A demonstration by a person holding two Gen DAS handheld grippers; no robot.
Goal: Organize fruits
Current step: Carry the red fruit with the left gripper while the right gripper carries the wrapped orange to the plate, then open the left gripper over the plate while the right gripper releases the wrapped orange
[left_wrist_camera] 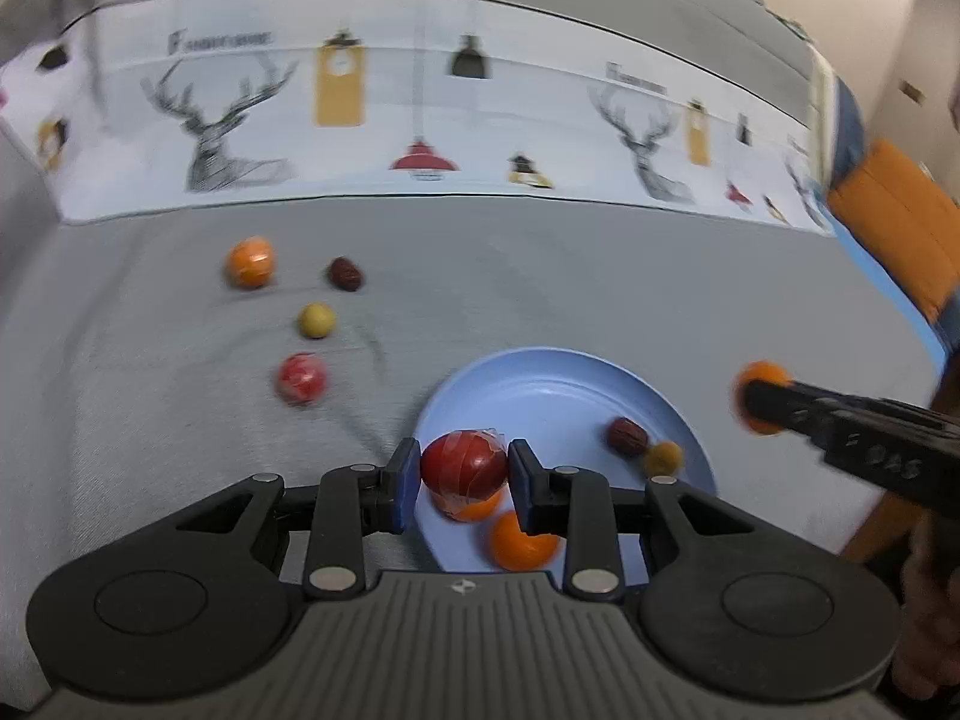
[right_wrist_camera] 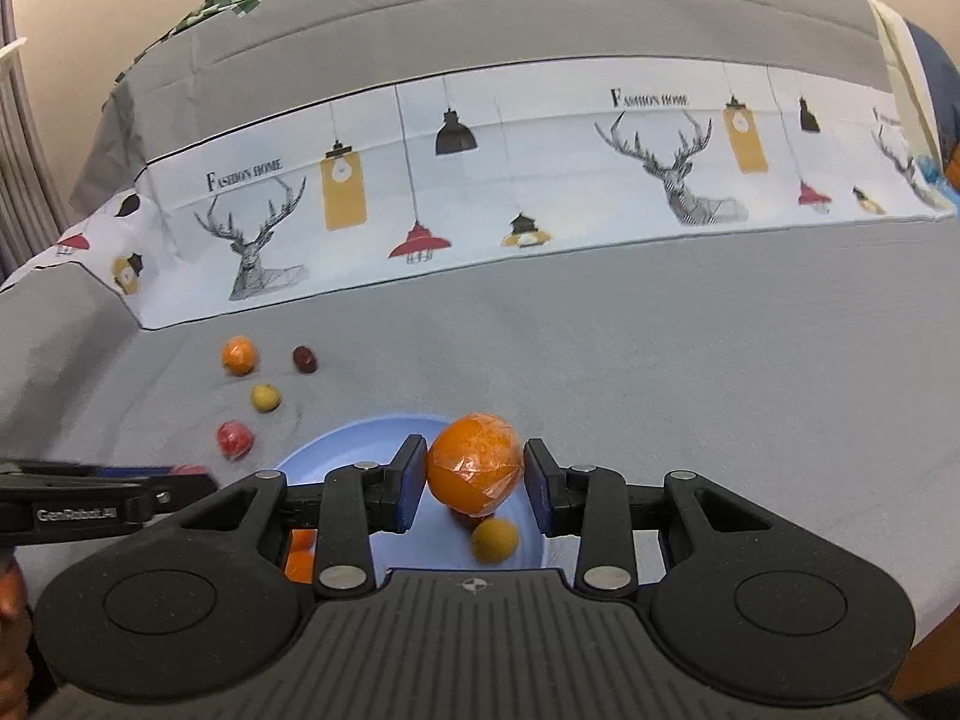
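Note:
My left gripper (left_wrist_camera: pixel 463 474) is shut on a red wrapped fruit (left_wrist_camera: pixel 463 463), held over the near rim of the blue plate (left_wrist_camera: pixel 558 396). The plate holds two oranges (left_wrist_camera: pixel 521 543), a dark red date (left_wrist_camera: pixel 626 435) and a small yellow fruit (left_wrist_camera: pixel 663 457). My right gripper (right_wrist_camera: pixel 475 477) is shut on a wrapped orange (right_wrist_camera: pixel 475 461) above the blue plate (right_wrist_camera: pixel 354 441); it also shows in the left wrist view (left_wrist_camera: pixel 757 399). On the cloth to the left lie an orange (left_wrist_camera: pixel 251 261), a date (left_wrist_camera: pixel 345 273), a yellow fruit (left_wrist_camera: pixel 316 320) and a red fruit (left_wrist_camera: pixel 301 378).
A grey tablecloth (left_wrist_camera: pixel 600 276) covers the table, with a white printed band of deer and lamps (left_wrist_camera: pixel 420 120) beyond the fruits. An orange-padded chair (left_wrist_camera: pixel 894 222) stands at the right edge.

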